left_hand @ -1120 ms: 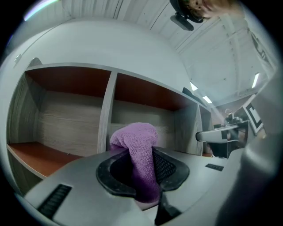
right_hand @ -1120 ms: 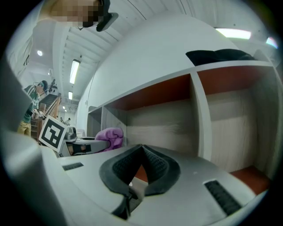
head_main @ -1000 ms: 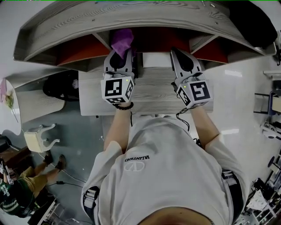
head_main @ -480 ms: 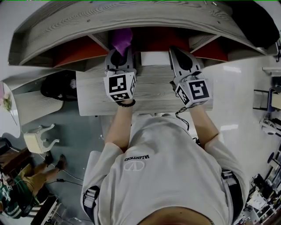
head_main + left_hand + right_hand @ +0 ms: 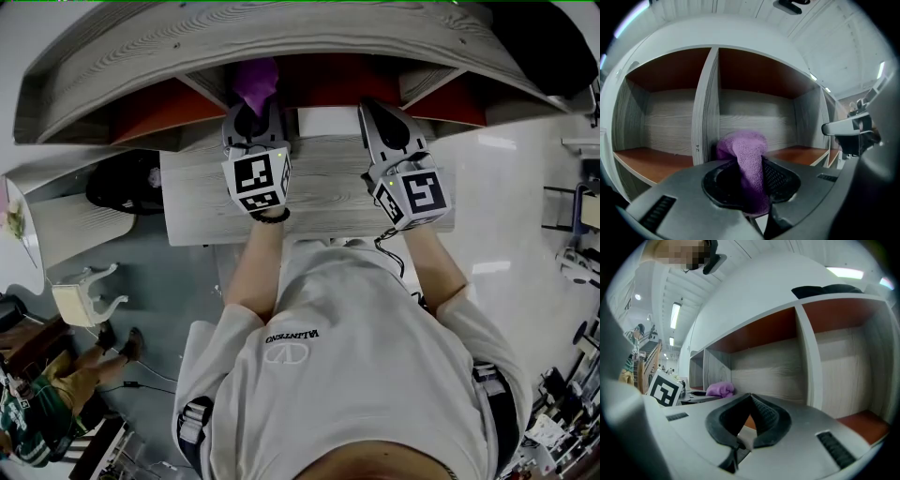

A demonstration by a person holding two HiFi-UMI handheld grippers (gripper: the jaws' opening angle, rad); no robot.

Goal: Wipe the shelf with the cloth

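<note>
In the head view the grey wooden shelf (image 5: pixel 141 52) with orange-red compartment floors curves across the top. My left gripper (image 5: pixel 255 108) is shut on the purple cloth (image 5: pixel 257 82), which bunches out past the jaws at the mouth of a compartment. In the left gripper view the cloth (image 5: pixel 746 159) hangs between the jaws, just in front of an upright divider (image 5: pixel 705 108). My right gripper (image 5: pixel 375 111) sits to the right over the tabletop, shut and holding nothing. From the right gripper view the cloth (image 5: pixel 720 389) shows at the left, and the right gripper (image 5: pixel 751 398) faces an empty compartment.
A grey wooden tabletop (image 5: pixel 328 197) lies under both grippers, in front of the shelf. A white panel (image 5: pixel 328 122) sits between the grippers. Dark items (image 5: pixel 825 289) rest on top of the shelf. A white chair (image 5: pixel 84 295) and a seated person (image 5: pixel 33 422) are at the lower left.
Both grippers have edged slightly forward toward the shelf. The cloth stays held in the left gripper and sits a little deeper at the compartment's mouth.
</note>
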